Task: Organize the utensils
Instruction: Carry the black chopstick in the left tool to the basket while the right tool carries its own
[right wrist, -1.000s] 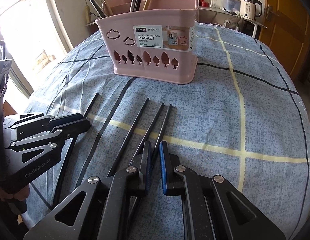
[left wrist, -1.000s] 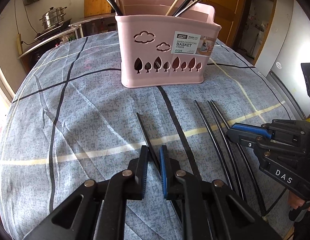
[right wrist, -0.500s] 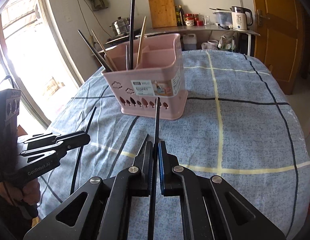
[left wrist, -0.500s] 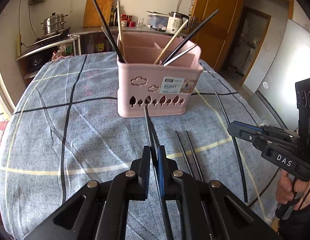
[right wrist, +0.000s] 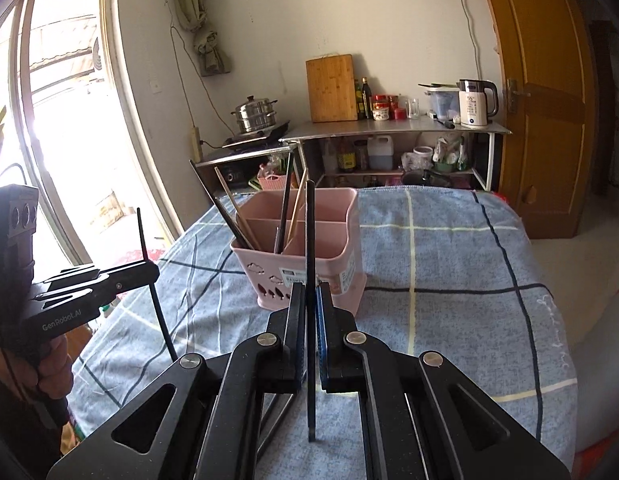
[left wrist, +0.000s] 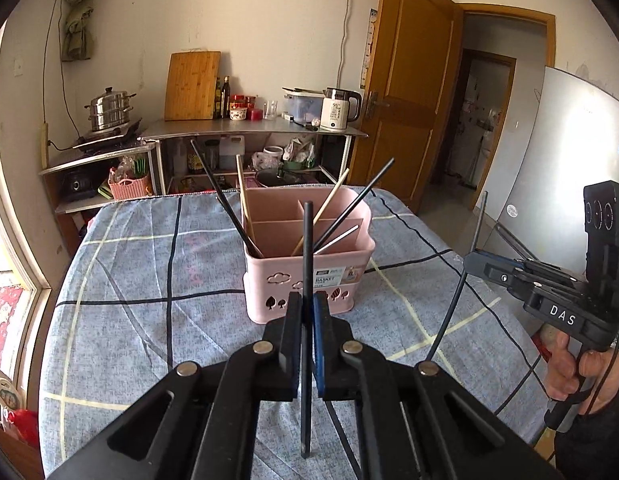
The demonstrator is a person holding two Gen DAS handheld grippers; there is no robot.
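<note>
A pink compartmented basket (left wrist: 269, 280) (right wrist: 245, 254) stands mid-table with several black and wooden chopsticks leaning in it. My left gripper (left wrist: 307, 300) is shut on a black chopstick (left wrist: 307, 240), which stands upright between its pads, lifted off the cloth in front of the basket. My right gripper (right wrist: 308, 292) is shut on a second black chopstick (right wrist: 310, 232) in the same way. Each gripper shows in the other's view: the right gripper (left wrist: 475, 262) at the right edge, the left gripper (right wrist: 149, 270) at the left edge. More black chopsticks (right wrist: 273, 420) lie on the cloth under the jaws.
The table (left wrist: 129, 280) (right wrist: 449, 260) wears a blue-grey checked cloth. Behind it runs a steel counter (left wrist: 249, 130) with a kettle (left wrist: 339, 110), a cutting board (left wrist: 193, 86) and a steamer pot (left wrist: 109, 110). A wooden door (left wrist: 409, 100) stands right, a bright window (right wrist: 61, 120) left.
Both grippers closed on a black chopstick each and rose from the cloth with them. The views tilted upward, so the basket now sits lower and farther off.
</note>
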